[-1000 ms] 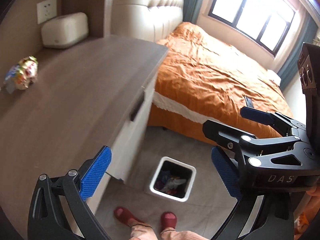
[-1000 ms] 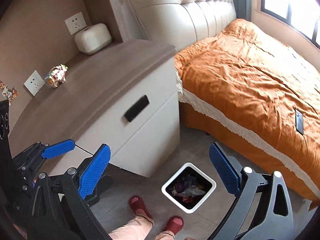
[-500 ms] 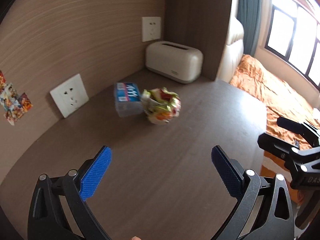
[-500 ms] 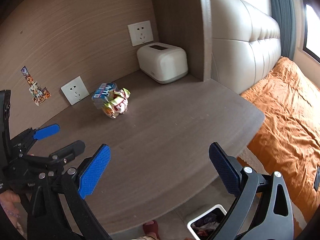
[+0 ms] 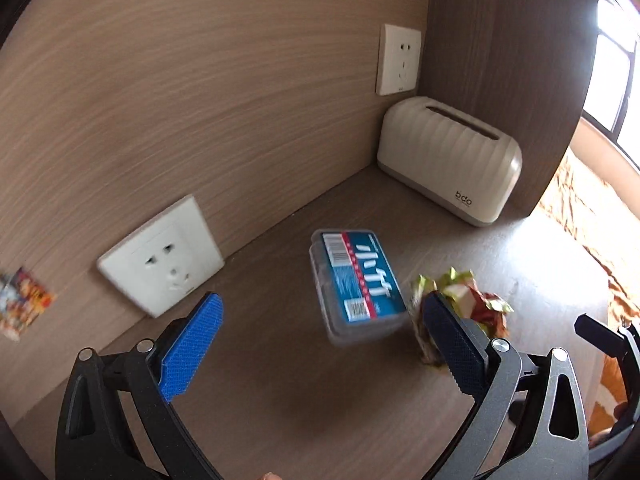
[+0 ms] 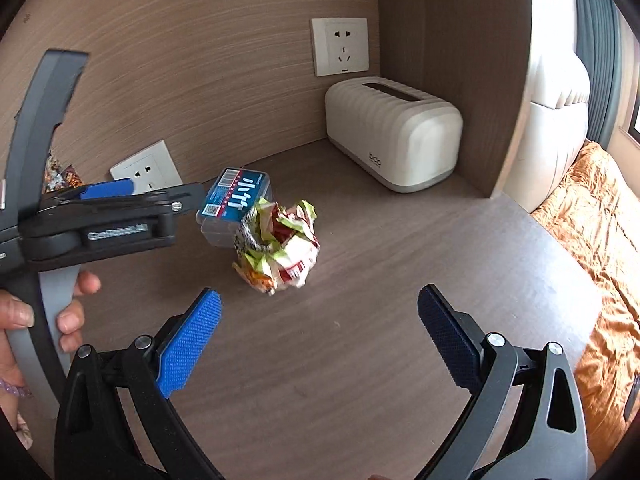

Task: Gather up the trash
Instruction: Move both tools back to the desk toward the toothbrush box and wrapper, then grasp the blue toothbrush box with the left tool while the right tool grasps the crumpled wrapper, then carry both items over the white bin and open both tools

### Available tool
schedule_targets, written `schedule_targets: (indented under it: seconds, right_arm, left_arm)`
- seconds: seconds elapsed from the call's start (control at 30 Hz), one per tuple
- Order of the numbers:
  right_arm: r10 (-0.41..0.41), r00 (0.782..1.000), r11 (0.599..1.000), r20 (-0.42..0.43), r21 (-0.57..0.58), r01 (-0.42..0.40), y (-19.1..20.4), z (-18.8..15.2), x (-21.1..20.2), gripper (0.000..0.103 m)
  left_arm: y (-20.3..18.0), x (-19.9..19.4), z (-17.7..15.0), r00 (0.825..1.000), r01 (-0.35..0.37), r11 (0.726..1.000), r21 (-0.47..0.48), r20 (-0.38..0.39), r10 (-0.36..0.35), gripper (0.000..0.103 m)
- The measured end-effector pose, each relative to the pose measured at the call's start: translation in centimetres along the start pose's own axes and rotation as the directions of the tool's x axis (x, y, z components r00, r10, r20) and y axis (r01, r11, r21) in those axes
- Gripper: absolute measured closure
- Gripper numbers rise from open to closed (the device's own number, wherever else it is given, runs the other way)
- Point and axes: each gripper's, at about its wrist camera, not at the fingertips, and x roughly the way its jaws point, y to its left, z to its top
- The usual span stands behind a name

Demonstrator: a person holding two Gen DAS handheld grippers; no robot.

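left gripper [image 5: 318,354]: my jaws were spread wide, nothing between them, aimed at the plastic box [image 5: 357,283].
right gripper [image 6: 318,346]: also spread and empty, hovering short of the crumpled wrapper [image 6: 280,246].
trash: the wrapper lay on the wooden top [image 6: 400,300], touching the box, well clear of the tissue holder [image 6: 394,132].
done: nothing was picked up at this point.
left: grab the wrapper, maybe the box, then bin them; no bin in view.
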Motion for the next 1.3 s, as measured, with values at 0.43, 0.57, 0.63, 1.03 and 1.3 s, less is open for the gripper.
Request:
schedule_targets:
  seconds: [0.43, 0.57, 0.63, 1.03, 1.3]
  right_arm:
    - [-0.097, 0.994, 0.995, -0.045, -0.041, 0.095, 2.0, 2.4, 5.7, 0.005]
    - [-0.097, 0.994, 0.994, -0.053, -0.048, 0.094, 2.1, 2.3, 6.2, 0.014]
    - [-0.092, 0.994, 0.994, -0.064, -0.064, 0.088, 2.4, 2.1, 6.5, 0.03]
    - [-0.067, 0.998, 0.997, -0.014, -0.041, 0.067, 2.1, 1.1, 3.3, 0.05]
    - [-0.048, 0.999, 0.999, 0.02, -0.011, 0.048, 0.5, -0.6, -1.1, 0.05]
  left_arm:
    - [-1.8, 7.3, 2.4, 0.989, 0.022, 0.997, 0.08, -0.148, -0.01, 0.006]
    - [-1.2, 8.5, 2.2, 0.981, 0.033, 0.999, 0.041, -0.194, -0.025, 0.013]
    - [-1.2, 8.9, 1.8, 0.977, 0.034, 0.999, 0.033, -0.211, -0.026, 0.026]
    - [-0.1, 5.7, -1.1, 0.983, 0.018, 1.0, -0.008, -0.185, -0.02, 0.046]
    - [0.2, -0.6, -5.0, 0.988, 0.068, 0.997, -0.042, -0.133, -0.073, 0.046]
